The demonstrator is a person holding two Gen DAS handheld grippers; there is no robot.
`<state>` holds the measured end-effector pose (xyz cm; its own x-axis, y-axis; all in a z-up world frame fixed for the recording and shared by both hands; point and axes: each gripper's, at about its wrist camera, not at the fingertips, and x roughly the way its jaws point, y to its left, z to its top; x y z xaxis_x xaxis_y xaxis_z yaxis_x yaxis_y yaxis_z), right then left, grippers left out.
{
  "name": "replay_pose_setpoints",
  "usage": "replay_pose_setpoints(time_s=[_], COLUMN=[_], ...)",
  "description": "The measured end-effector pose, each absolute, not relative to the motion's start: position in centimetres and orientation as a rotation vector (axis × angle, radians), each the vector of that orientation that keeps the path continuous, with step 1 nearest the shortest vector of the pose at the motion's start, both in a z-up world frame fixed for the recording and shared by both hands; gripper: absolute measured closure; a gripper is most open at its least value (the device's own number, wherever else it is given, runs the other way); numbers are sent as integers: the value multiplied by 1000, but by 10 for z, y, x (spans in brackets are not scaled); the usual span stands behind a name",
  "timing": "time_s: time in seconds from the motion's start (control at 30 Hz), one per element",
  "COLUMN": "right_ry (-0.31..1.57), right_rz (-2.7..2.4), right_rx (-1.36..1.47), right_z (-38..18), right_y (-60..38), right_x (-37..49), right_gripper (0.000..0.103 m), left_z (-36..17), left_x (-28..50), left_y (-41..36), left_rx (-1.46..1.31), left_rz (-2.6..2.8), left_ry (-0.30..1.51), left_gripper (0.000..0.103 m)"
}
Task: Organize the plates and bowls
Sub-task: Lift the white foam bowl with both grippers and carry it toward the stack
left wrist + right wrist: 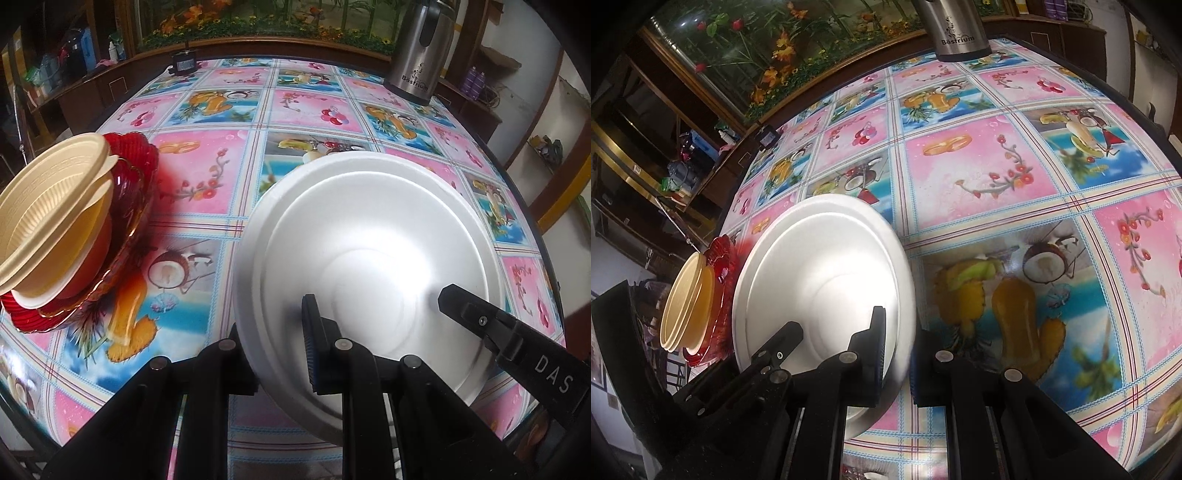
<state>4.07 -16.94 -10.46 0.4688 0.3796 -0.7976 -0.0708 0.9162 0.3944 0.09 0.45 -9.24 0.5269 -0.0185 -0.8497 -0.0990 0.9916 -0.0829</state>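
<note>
1. At the left of the left wrist view, a stack of cream bowls (55, 218) sits tilted in a red glass dish (133, 206); the frame edge cuts the stack's left side, and how many bowls are nested is hard to count. In the right wrist view the same cream bowls (689, 302) and red glass dish (720, 291) crowd the lower left, partly hidden behind the plate.
2. The white foam plate (369, 258) fills the lower centre of the left wrist view, raised on edge above the bench (207, 122). Its near rim is blurred and hidden behind black gripper parts.
3. The left hand-held gripper (273, 339) is clenched on the plate's lower left rim, one finger inside the plate, the other outside behind it.
4. The right hand-held gripper (901, 354) grasps the white foam plate (820, 280) by its right rim, one pad on each face. Its finger also shows at lower right of the left wrist view, touching the plate's inner face.
5. Right of the plate the patterned cloth lies open toward the bench (997, 166) edge, which curves along the frame's right side.
6. A steel flask (417, 48) stands at upper right, near the far edge, its top cut off; the flask (956, 29) is also cropped at the top of the right wrist view.
</note>
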Motion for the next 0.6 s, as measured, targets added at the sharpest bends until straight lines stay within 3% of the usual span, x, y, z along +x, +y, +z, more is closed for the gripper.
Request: replay_pose_setpoints(time_s=[0.6], right_ry=[1018], right_rz=[347], right_rx=[256], right_z=[-98], right_y=[-137], right_x=[26], right_gripper=[93], left_z=[-82], left_x=[-22], left_y=[33], left_rx=[-145], left_rz=[105], left_ry=[966], left_gripper=[87])
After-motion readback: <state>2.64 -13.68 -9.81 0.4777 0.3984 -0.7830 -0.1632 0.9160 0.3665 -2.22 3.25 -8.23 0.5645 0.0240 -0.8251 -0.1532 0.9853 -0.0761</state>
